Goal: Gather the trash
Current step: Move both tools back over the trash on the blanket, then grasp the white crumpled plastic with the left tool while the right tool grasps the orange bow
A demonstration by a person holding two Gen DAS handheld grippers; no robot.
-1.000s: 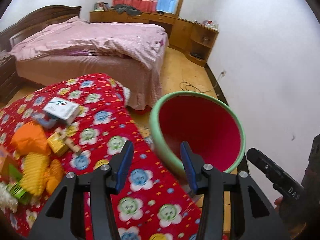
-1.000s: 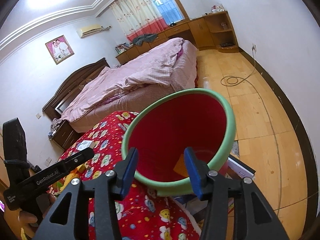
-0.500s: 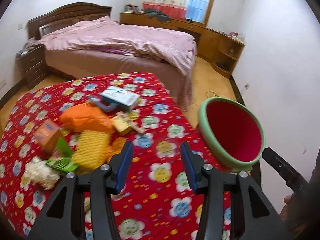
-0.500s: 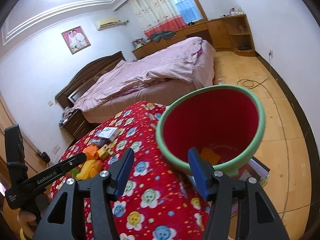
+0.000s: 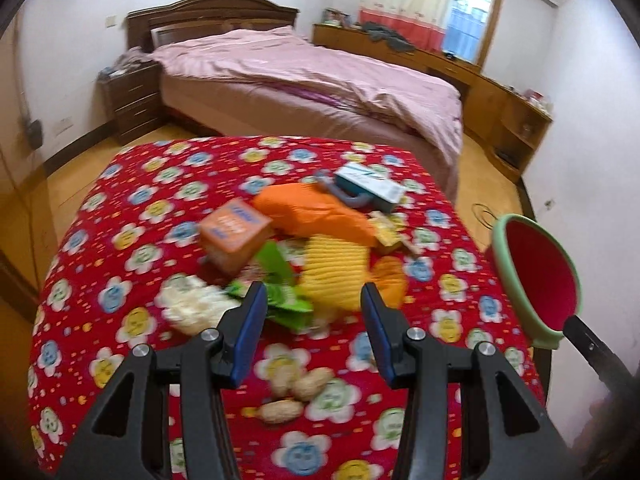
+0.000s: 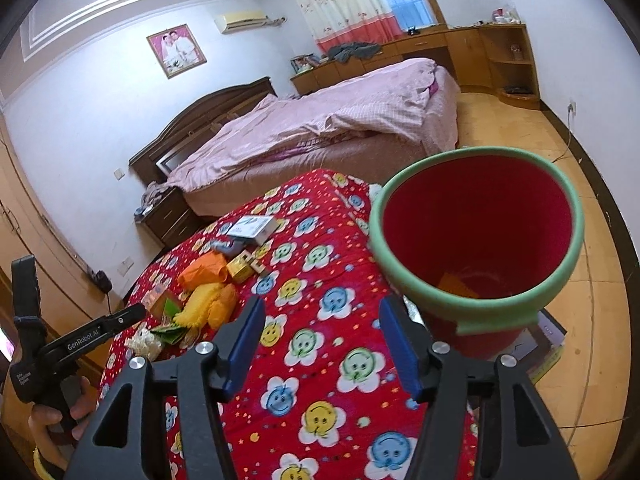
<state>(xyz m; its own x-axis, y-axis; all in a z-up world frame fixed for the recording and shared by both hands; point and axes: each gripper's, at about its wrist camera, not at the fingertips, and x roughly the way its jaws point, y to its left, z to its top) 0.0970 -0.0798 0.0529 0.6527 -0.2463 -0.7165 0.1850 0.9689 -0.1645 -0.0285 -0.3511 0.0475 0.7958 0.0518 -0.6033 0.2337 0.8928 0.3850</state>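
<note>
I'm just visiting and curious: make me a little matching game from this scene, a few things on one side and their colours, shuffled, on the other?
Things:
1. bin
2. crumpled tissue
3. corrugated wrapper
4. peanuts

Colours:
A. yellow
B. red inside, green rim
C. tan
D. white

Pairs: 1-B, 2-D, 3-A, 4-C

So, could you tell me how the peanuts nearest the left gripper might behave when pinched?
The peanuts look small and rounded, so they may roll or squirt from the open left gripper. Lying loose on the soft floral cloth, they probably weigh little. Shells could crack under a hard squeeze.
</note>
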